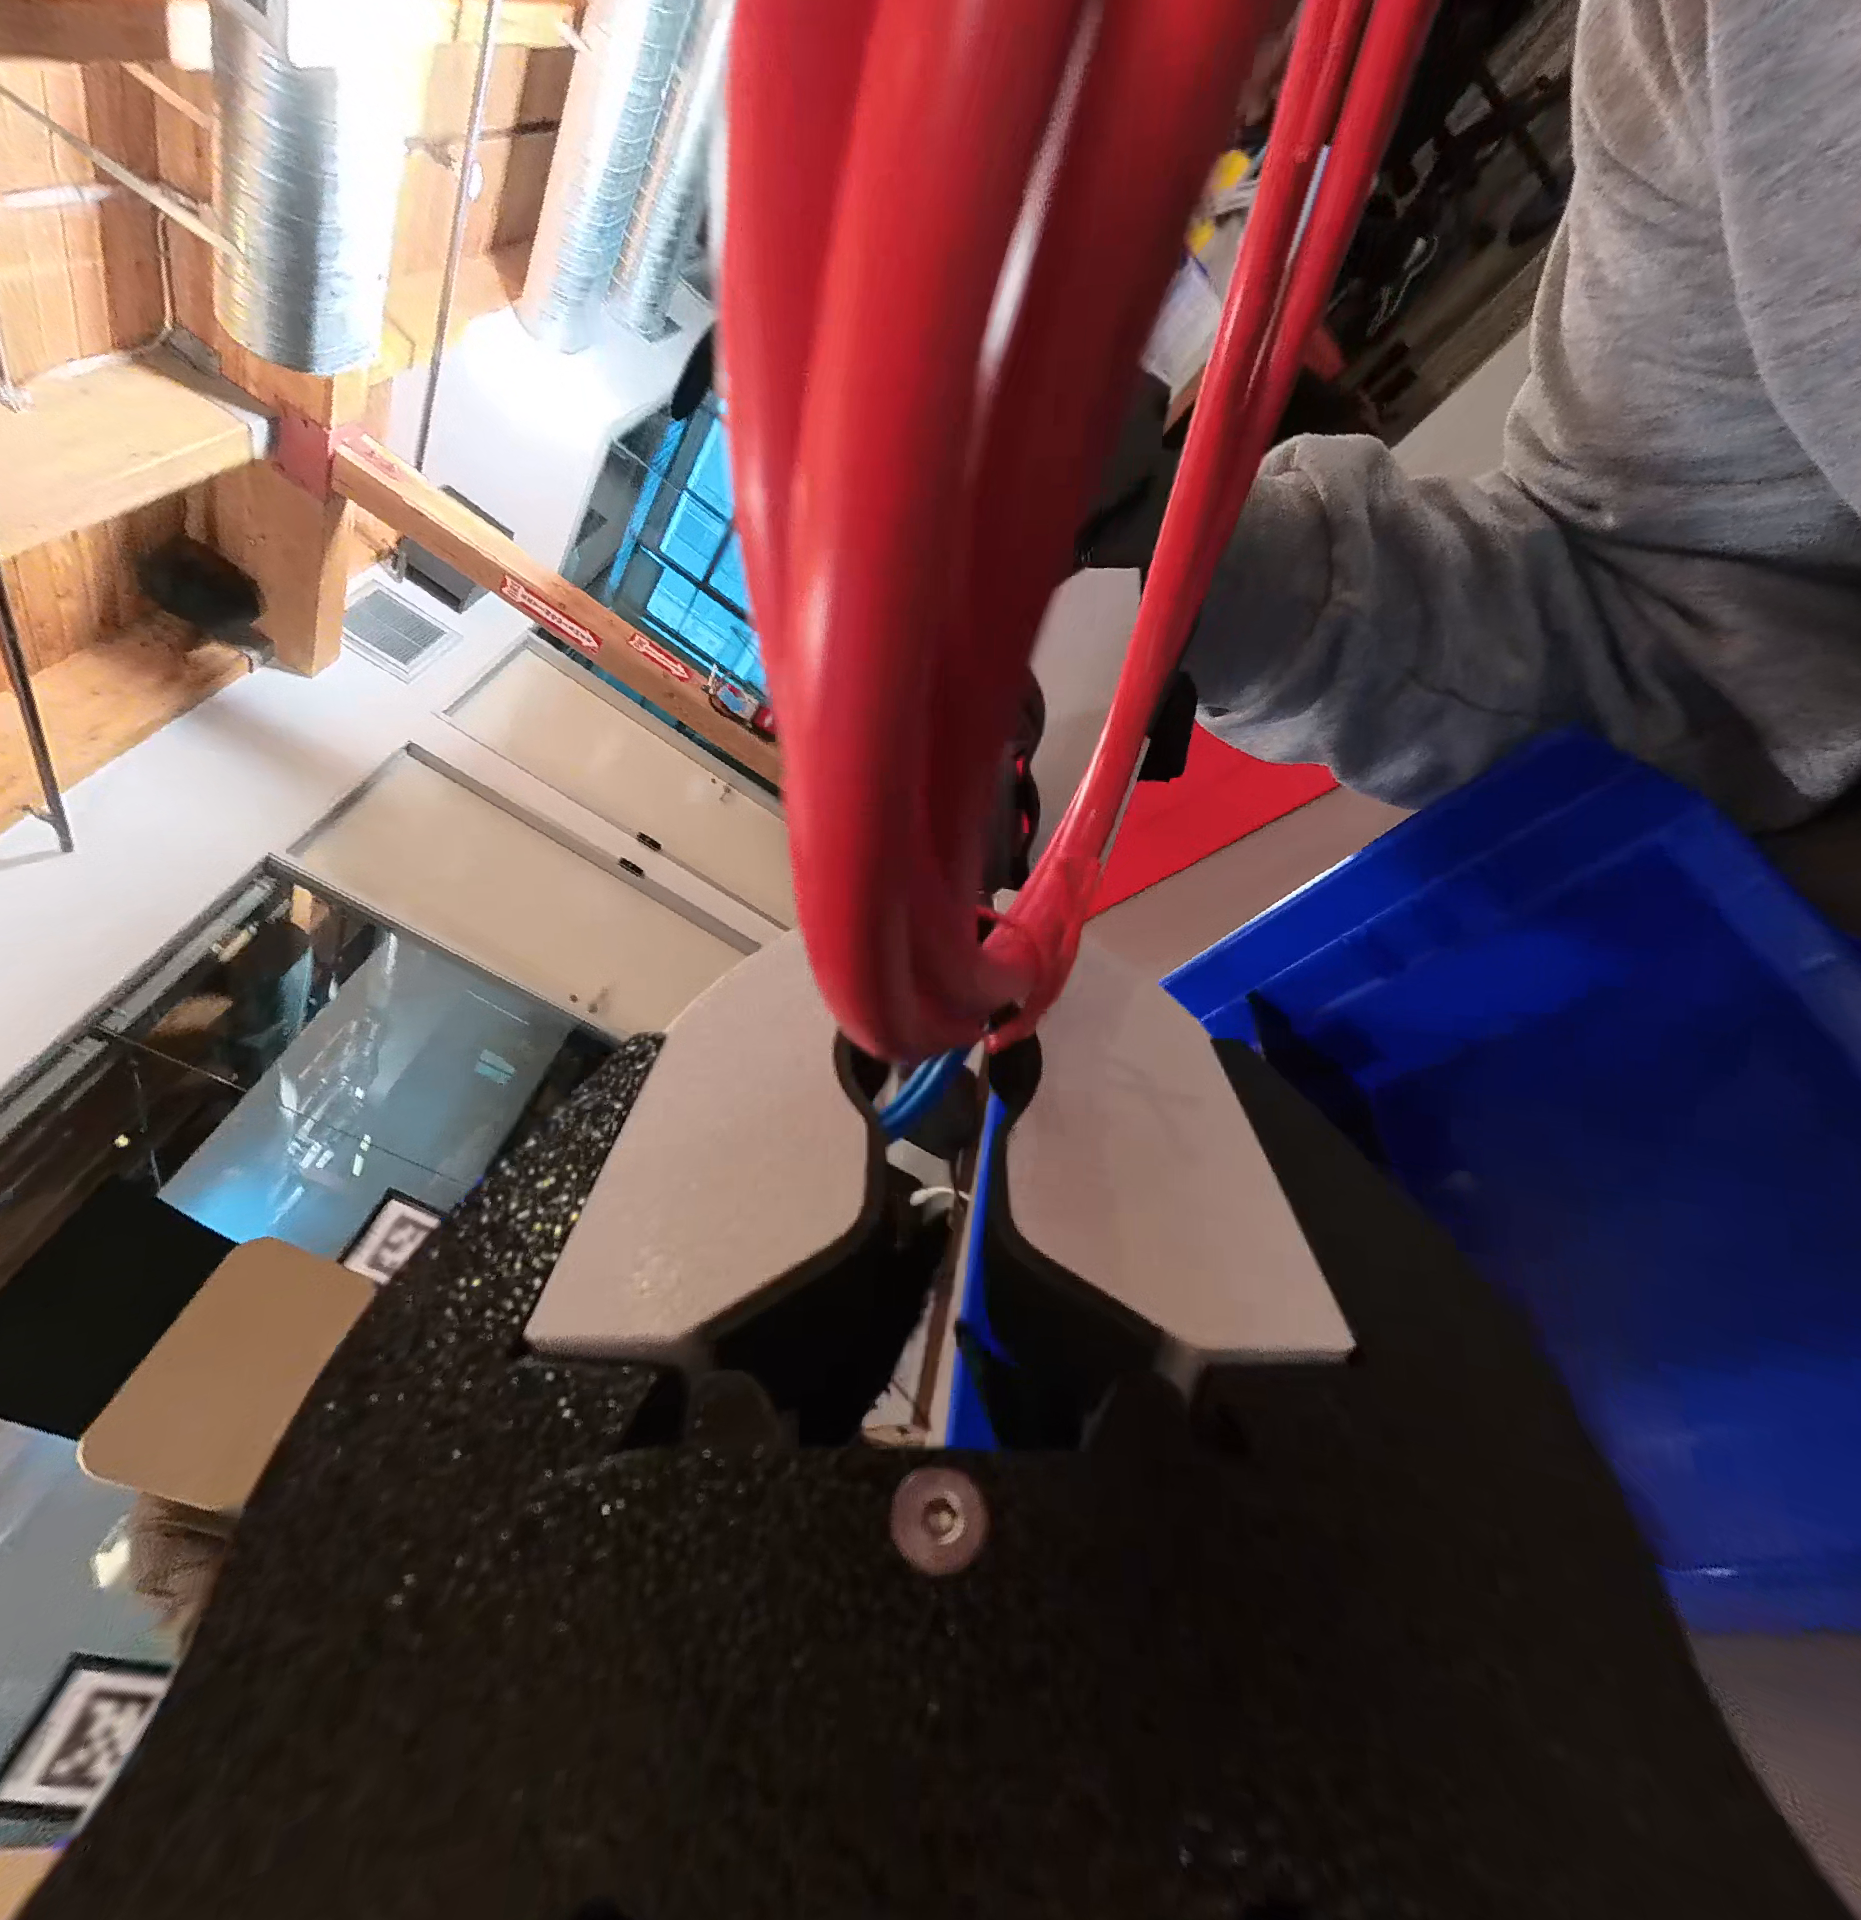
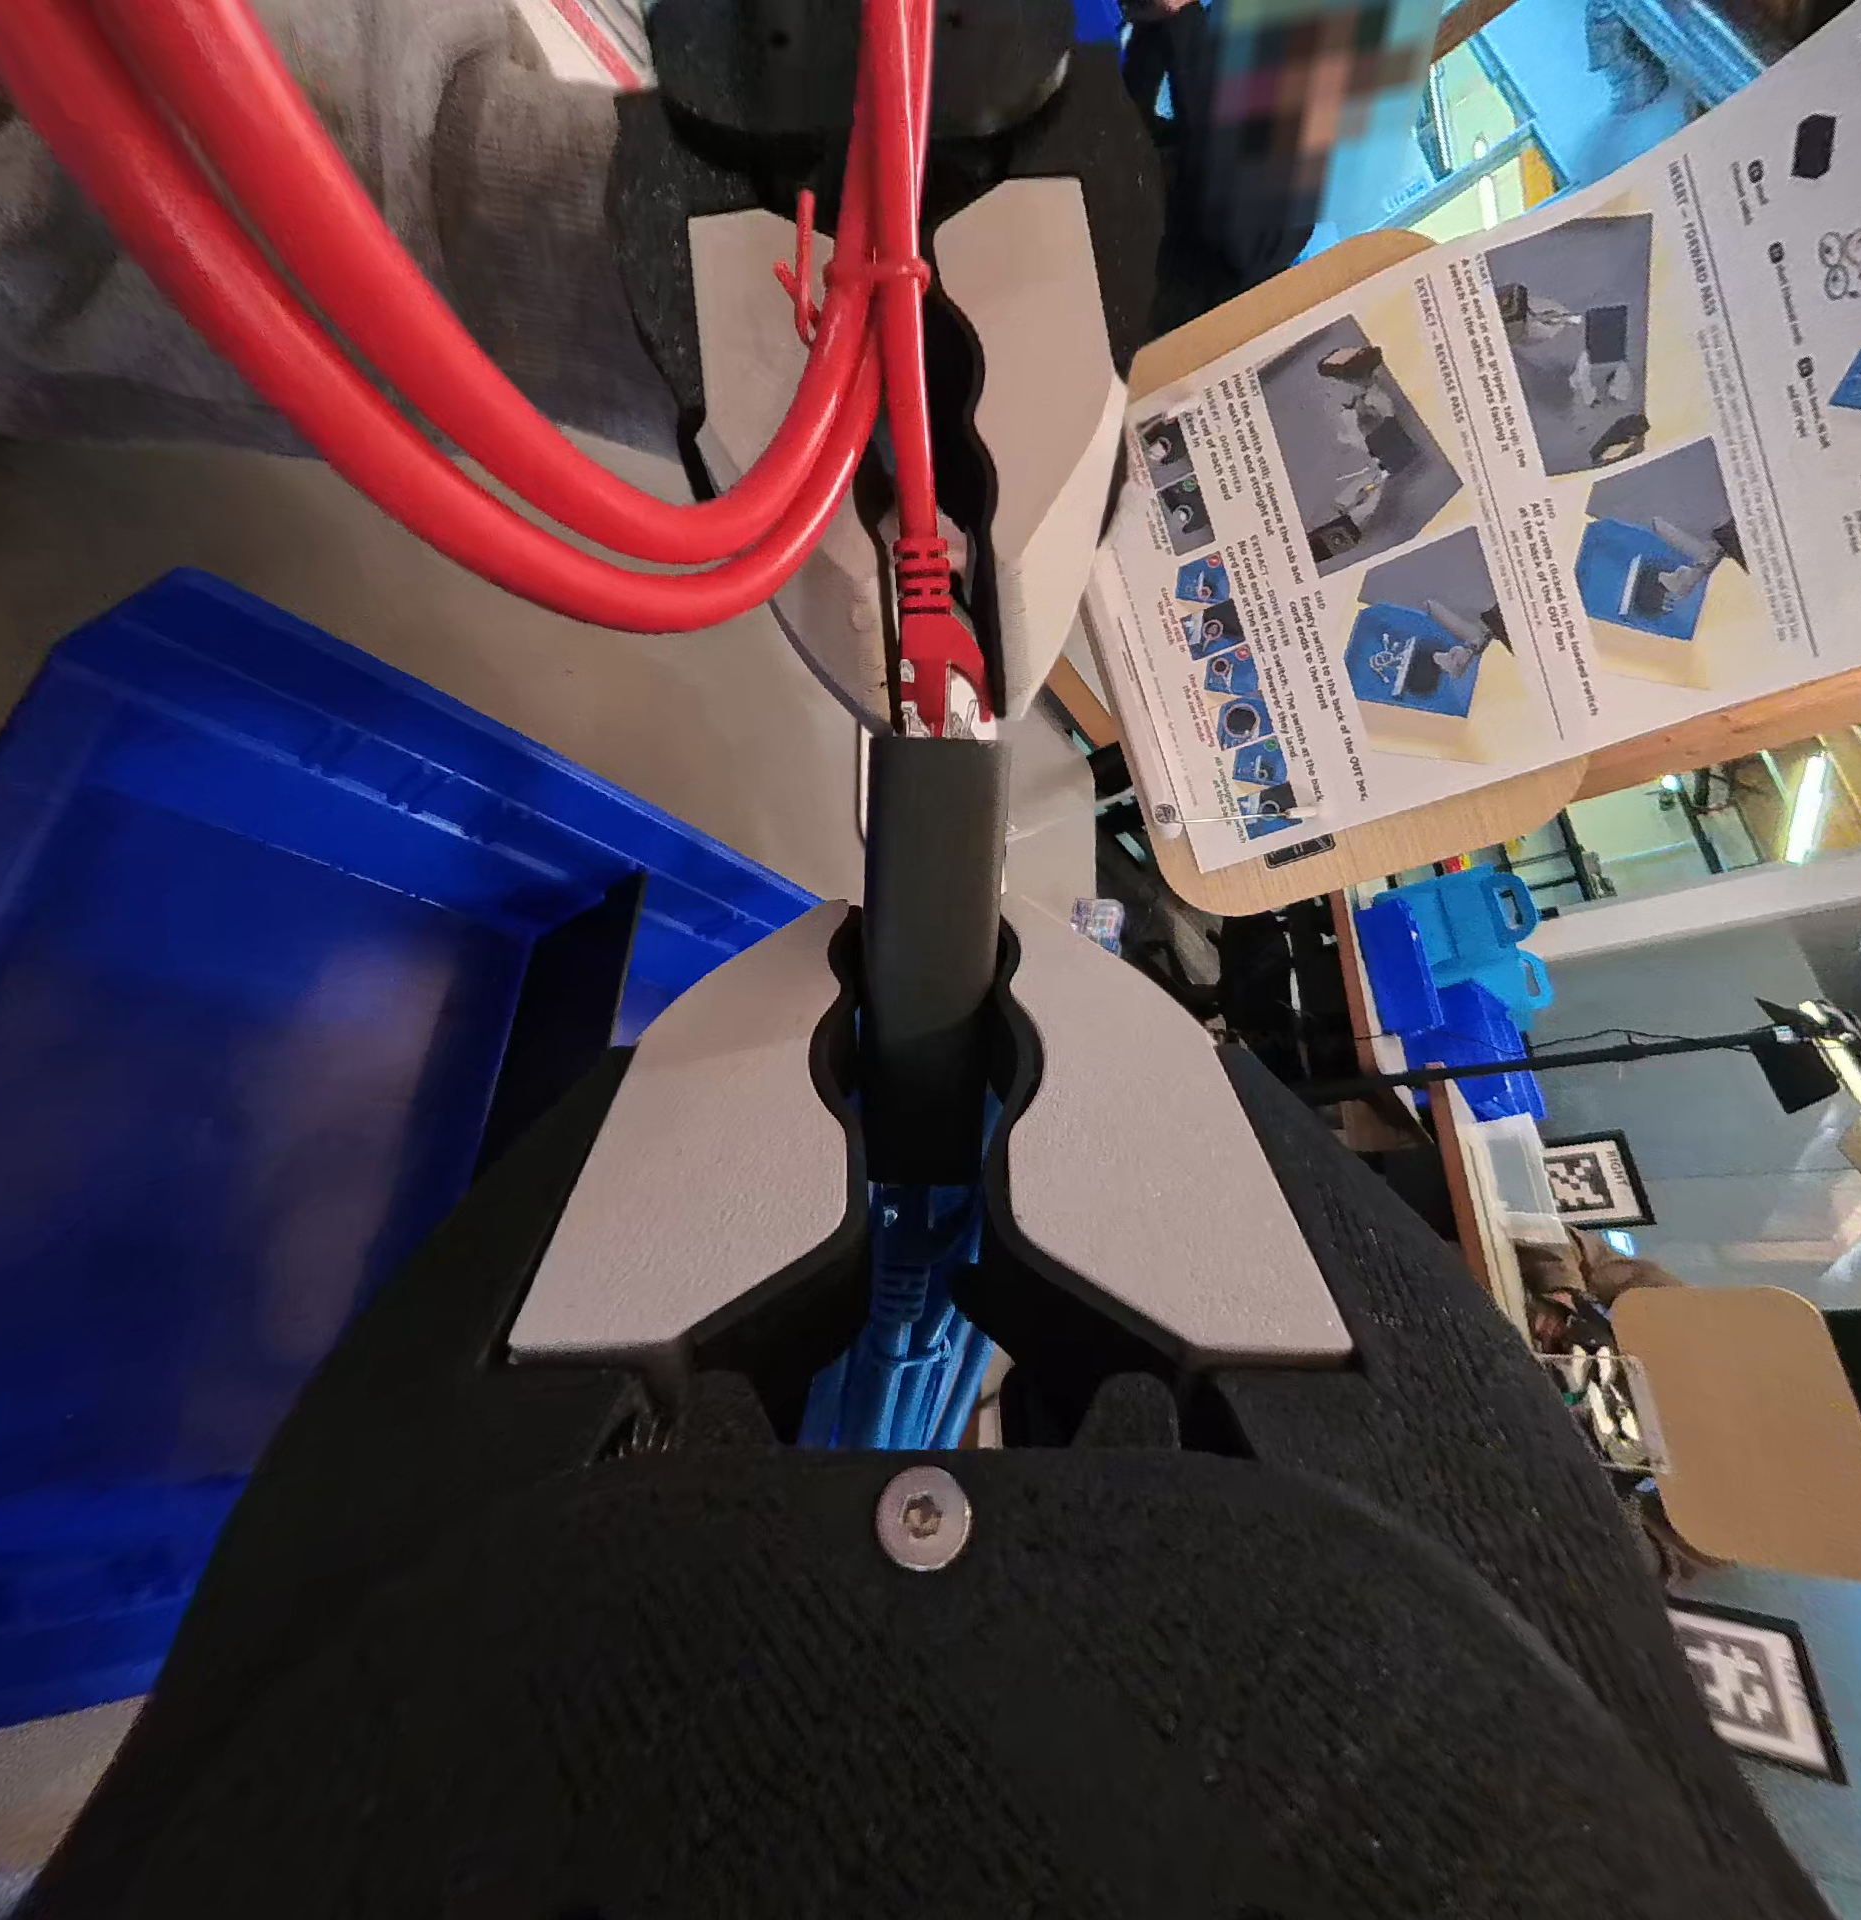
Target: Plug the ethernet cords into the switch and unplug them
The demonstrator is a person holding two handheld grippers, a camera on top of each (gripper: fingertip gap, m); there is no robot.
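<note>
The writing in view sits on a printed instruction sheet (image 2: 1477, 499) clipped to a wooden board (image 2: 1269, 873), which hangs to the right of the switch; the sheet carries photos and blocks of text. Further right of the switch, low down, two black-and-white square marker tags (image 2: 1591, 1179) stand framed, and in the left wrist view two more such tags (image 1: 79, 1735) show at the lower left. A wooden beam (image 1: 552, 613) in that view bears red and white stickers with arrows.

The switch (image 2: 931, 935), a dark narrow box seen edge-on, is pinched between the two fingers of the right gripper (image 2: 931, 987), whose black pads press on both of its sides. Behind it, inside the jaws, blue cords (image 2: 905, 1320) run toward the camera. At the far end of the switch the red plug (image 2: 931, 644) meets its edge. The plug is held by the left gripper (image 2: 931, 623), which faces the right one, its jaws closed on the plug. The red cord (image 2: 438, 447), bundled with a tie, loops away to the left of the switch.

In the left wrist view the left gripper (image 1: 931, 1039) shows nearly closed fingers with the red cord (image 1: 874, 520) draped over the tips. A blue bin (image 2: 282, 935) lies left of the switch. A grey sleeve (image 1: 1528, 571) shows beyond the red cord.
</note>
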